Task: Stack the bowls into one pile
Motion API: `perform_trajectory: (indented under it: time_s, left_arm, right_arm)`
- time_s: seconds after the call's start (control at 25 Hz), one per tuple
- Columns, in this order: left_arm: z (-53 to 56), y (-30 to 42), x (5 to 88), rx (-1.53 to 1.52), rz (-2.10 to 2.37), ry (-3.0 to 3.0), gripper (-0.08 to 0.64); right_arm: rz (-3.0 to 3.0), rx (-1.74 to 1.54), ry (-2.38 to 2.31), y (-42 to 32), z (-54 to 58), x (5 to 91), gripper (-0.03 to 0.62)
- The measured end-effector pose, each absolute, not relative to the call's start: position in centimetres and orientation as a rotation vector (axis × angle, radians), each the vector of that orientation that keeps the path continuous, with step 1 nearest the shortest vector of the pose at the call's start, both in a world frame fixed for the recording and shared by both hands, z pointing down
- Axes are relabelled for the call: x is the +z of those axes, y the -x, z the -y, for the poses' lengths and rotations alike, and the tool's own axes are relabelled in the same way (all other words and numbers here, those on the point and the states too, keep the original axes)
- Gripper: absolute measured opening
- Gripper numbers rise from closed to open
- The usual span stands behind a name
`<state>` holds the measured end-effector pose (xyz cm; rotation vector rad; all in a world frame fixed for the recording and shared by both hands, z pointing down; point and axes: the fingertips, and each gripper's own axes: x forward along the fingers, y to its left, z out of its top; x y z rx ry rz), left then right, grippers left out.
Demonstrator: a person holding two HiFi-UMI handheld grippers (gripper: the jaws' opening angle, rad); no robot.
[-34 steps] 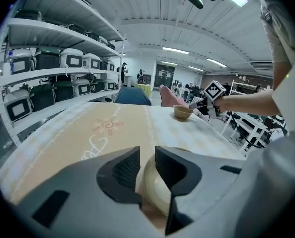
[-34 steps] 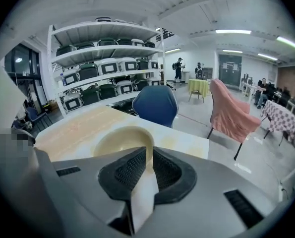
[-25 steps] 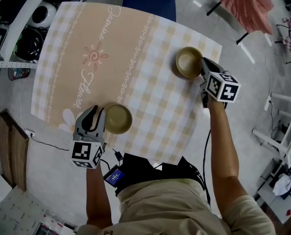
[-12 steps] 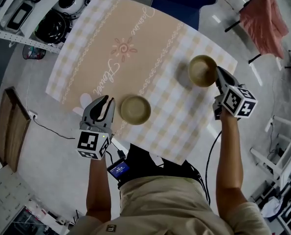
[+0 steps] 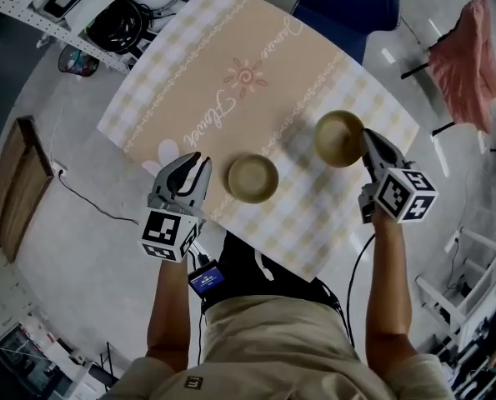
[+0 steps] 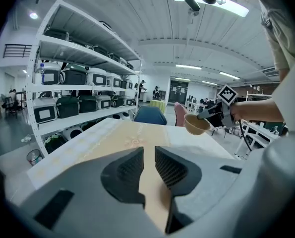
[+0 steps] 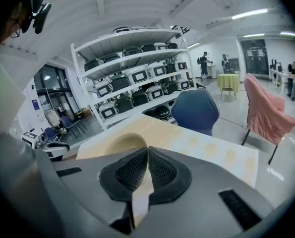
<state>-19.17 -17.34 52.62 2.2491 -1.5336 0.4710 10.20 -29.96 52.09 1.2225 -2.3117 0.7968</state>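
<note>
A tan bowl rests on the checked tablecloth near the table's front edge. My left gripper hovers just left of it, jaws a narrow gap apart with nothing between them. My right gripper is shut on the rim of a second tan bowl, which hangs above the table's right side and throws a shadow to its left. In the left gripper view that bowl is plainly in the air. In the right gripper view its rim runs between the pads.
A blue chair stands at the table's far side, and a chair draped in pink cloth is off to the right. Shelves with appliances line the far left. A wooden board and a cable lie on the floor at the left.
The right gripper has lifted its bowl off the table and carried it a little towards the other bowl. The left gripper stays beside the resting bowl. The head view has shifted.
</note>
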Motion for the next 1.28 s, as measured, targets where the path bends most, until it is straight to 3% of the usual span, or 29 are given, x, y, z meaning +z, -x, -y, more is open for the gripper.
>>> perform_trajectory:
  time_s: [0.56,1.28]
  left_arm:
    - [14.9,21.7,52.1,0.422,1.607,-2.206,0.074]
    - [11.6,24.0,53.3,0.38,1.675,-2.134,0.074]
  right_arm:
    - [2.353,0.8,-0.913,-0.5,24.3,54.1,0.011]
    - [2.325,0.78,-0.712,5.2,19.8,57.5,0.011]
